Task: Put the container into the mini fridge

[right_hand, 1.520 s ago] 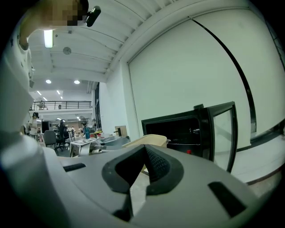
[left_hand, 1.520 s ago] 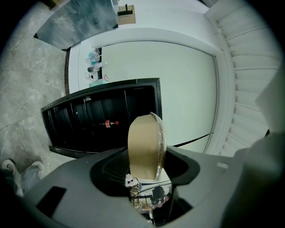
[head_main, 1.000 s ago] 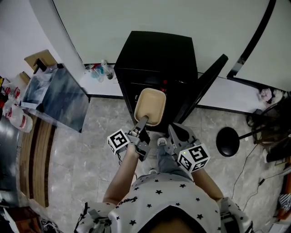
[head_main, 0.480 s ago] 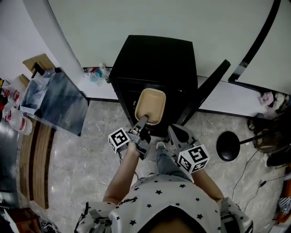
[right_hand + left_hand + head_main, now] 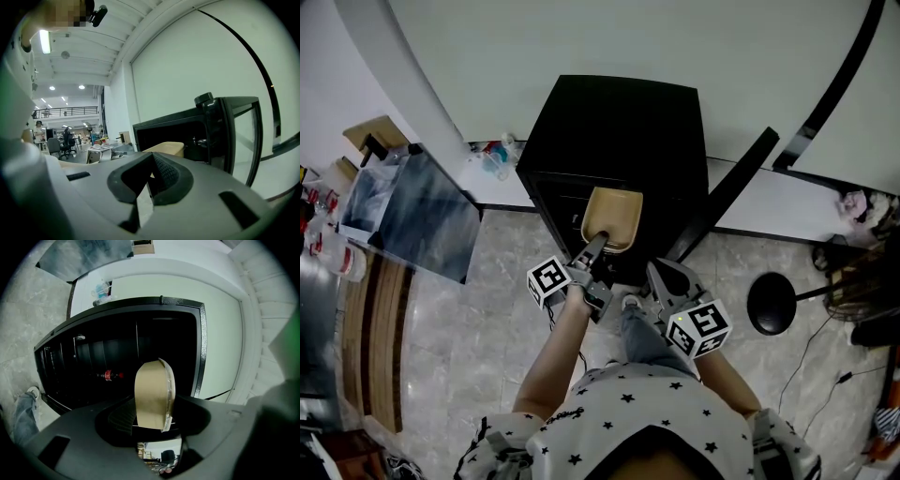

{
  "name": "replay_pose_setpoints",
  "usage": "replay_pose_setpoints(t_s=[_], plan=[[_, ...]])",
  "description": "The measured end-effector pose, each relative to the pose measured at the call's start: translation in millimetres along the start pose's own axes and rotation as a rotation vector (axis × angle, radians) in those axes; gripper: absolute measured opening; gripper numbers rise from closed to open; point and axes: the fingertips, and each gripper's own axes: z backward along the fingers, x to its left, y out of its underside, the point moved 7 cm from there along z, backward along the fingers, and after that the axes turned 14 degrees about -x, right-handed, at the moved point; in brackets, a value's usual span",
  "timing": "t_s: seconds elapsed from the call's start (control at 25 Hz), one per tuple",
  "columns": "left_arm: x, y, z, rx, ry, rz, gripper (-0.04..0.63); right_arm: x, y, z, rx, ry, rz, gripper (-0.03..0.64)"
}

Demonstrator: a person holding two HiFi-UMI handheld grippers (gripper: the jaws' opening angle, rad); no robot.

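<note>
Fridge (image 5: 623, 122) stands on the floor against the wall, door (image 5: 736, 183) swung wide to the person's right so the whole front opening is free. Left gripper (image 5: 592, 251) pinches the container (image 5: 612, 217) by its near short edge. Its jaws stand fairly wide, and the left gripper view shows the tan body filling the gap with the pads pressing on it. Holding the near end leaves the far end free to go in first. The long axis points straight into the opening, which looks like the reason for this grip. Container is in the air at the front edge of the fridge, leading end at or just inside the mouth; how deep it reaches I cannot tell from above. One face carries a clear layer, likely a lid, so a level hold probably matters less than clearing the frame. Interior is dark. A red-labelled bottle (image 5: 108, 376) sits toward the left side of the opening, and the container lines up to the right of it, which reads as avoiding a knock. Right gripper (image 5: 661, 272) hangs just right of the left one, near the lower front of the fridge, jaws pressed together with nothing between them. It touches neither door nor container, and seems parked clear of the path, perhaps ready for the door. Judgement: insertion under way, release not yet done. Risk is clipping the frame or the bottle on the push inward.
</note>
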Motion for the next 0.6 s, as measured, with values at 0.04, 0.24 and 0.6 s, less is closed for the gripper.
replay_pose_setpoints(t_s=[0.04,0.24,0.6], plan=[[0.8,-0.3,-3.0,0.0,-0.002,0.001,0.229,-1.1,0.7,-1.3,0.0,0.001,-0.002,-0.008],[6.0,0.1,-19.8,-0.008,-0.022,0.013,0.229,-9.8,2.0,-7.4,0.001,0.0,-0.011,-0.008],[12.1,-2.0,-40.9,-0.022,-0.033,0.029,0.229,-17.1,4.0,-15.0,0.002,0.004,-0.016,-0.008]])
